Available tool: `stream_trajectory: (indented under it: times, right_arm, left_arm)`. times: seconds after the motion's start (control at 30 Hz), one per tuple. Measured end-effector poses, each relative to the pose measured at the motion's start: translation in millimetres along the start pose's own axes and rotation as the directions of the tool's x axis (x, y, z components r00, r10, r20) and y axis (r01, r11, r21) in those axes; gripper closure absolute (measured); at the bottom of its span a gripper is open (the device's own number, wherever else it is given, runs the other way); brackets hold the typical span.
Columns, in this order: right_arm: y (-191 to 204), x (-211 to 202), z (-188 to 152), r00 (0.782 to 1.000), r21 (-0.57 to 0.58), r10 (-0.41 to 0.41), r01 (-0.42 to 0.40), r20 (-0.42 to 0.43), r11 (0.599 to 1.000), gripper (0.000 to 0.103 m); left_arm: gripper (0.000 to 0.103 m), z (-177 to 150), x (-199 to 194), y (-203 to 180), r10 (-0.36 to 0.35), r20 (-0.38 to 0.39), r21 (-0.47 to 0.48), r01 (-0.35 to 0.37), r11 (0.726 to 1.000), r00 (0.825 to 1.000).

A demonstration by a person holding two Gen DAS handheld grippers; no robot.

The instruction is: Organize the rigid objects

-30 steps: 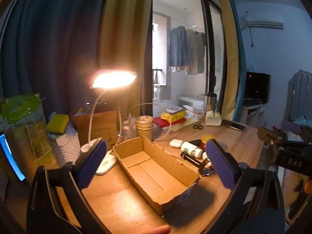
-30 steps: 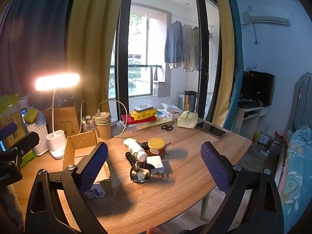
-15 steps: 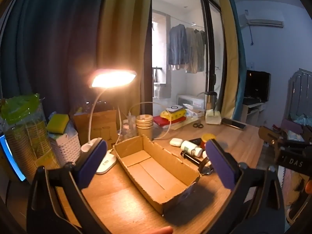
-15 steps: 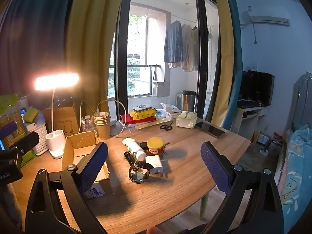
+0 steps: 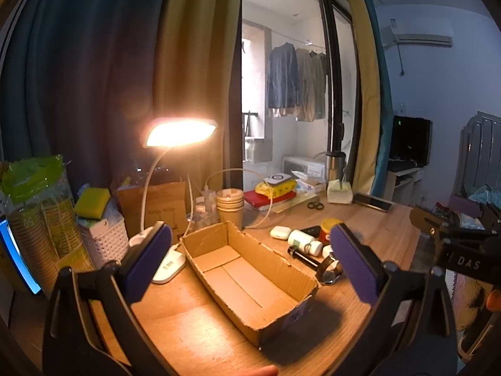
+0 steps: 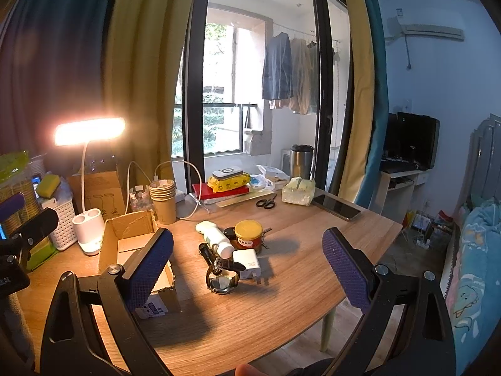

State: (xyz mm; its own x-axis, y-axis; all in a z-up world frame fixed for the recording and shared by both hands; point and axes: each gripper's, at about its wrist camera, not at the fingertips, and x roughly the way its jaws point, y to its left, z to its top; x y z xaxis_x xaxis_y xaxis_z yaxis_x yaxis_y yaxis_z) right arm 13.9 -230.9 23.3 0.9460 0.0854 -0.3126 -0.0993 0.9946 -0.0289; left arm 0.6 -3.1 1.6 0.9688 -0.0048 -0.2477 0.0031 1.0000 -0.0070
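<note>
Looking along the left gripper [image 5: 250,261], both purple-padded fingers [image 5: 149,261] stand wide apart and hold nothing. Between them, in the lower centre of the frame, an open cardboard box [image 5: 247,277] lies on the wooden table [image 5: 188,322], its long side running from centre towards lower right, with nothing visible inside. Right of the box, at centre right, sits a cluster of small things: a white earbud case [image 5: 279,232], a white pill bottle [image 5: 303,241] on its side, a yellow-lidded jar [image 5: 329,229] partly hidden by the right finger, and a wristwatch [image 5: 328,271]. A lit desk lamp [image 5: 180,131] glows at centre left above a white basket [image 5: 101,239], and a stack of paper cups [image 5: 230,205] stands behind the box. The right gripper's black body shows at the right edge.

From the right wrist view, the right gripper [image 6: 249,268] is likewise spread wide and empty. The same cluster lies at frame centre between its fingers: pill bottle [image 6: 217,239], jar [image 6: 248,236], a white charger plug [image 6: 249,263] and the wristwatch [image 6: 223,277], touching or just beside one another. The cardboard box [image 6: 133,241] is at centre left, partly behind the left finger. Scissors [image 6: 266,202] and a phone [image 6: 336,206] lie farther back on the table [image 6: 250,313].
</note>
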Motion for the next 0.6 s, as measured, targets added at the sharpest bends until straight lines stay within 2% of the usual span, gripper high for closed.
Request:
stream_trajectory:
  times: [0.6]
  right_arm:
    - [-3.3,1.6,3.6,1.000,0.009,0.004,-0.004,-0.005,1.000,0.005]
  left_arm:
    - [0.001,0.6,2.1,1.1,0.000,-0.008,-0.020,0.000,1.000,1.000]
